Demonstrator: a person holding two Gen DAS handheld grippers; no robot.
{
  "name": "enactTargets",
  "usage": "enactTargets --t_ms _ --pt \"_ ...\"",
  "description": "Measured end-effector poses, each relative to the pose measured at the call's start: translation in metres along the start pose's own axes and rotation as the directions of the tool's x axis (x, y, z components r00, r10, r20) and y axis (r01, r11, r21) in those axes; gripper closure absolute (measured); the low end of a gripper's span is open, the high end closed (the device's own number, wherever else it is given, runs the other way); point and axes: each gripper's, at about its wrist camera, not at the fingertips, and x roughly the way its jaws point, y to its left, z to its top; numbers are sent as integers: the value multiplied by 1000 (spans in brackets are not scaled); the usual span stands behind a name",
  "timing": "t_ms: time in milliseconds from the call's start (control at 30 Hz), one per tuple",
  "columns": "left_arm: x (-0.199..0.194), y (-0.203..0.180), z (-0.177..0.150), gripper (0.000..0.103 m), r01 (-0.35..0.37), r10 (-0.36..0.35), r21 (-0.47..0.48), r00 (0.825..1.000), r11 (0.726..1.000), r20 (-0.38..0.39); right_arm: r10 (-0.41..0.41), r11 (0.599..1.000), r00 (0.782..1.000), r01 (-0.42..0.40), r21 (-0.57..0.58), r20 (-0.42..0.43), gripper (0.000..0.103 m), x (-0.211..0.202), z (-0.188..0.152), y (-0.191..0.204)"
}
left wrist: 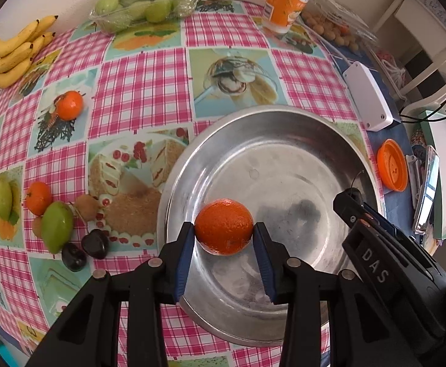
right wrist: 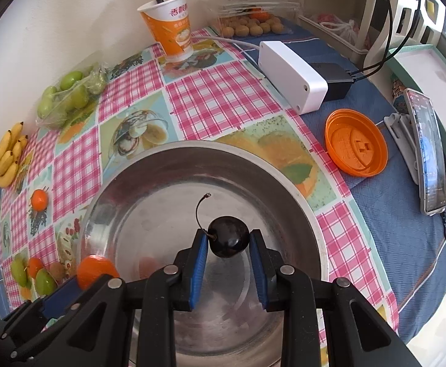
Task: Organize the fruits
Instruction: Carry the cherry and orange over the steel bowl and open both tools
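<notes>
My left gripper (left wrist: 224,235) is shut on a small orange tangerine (left wrist: 224,226) and holds it over the big steel bowl (left wrist: 284,128). My right gripper (right wrist: 228,246) is shut on a dark cherry (right wrist: 229,236) with a thin curved stem, also over the steel bowl (right wrist: 149,159). That same tangerine (right wrist: 96,272) shows at the lower left of the right wrist view, and the right gripper's black body comes in at the right of the left wrist view. The bowl's bottom is bare.
Left of the bowl lie two tangerines (left wrist: 69,105), green mangoes (left wrist: 57,226), kiwis (left wrist: 86,206) and dark cherries (left wrist: 95,243). At the back are bananas (left wrist: 16,50), a tray of green fruit (left wrist: 145,3) and a paper cup (left wrist: 285,0). A white box (right wrist: 291,76), orange lid (right wrist: 355,142) and phone (right wrist: 430,153) lie to the right.
</notes>
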Motion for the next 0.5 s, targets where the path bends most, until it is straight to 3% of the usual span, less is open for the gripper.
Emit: enactTargets --t_ms 500 --pt "7 -1 1 62 7 -7 -11 1000 1000 -16 9 1000 1000 -9 -2 -26 72 5 -2 1"
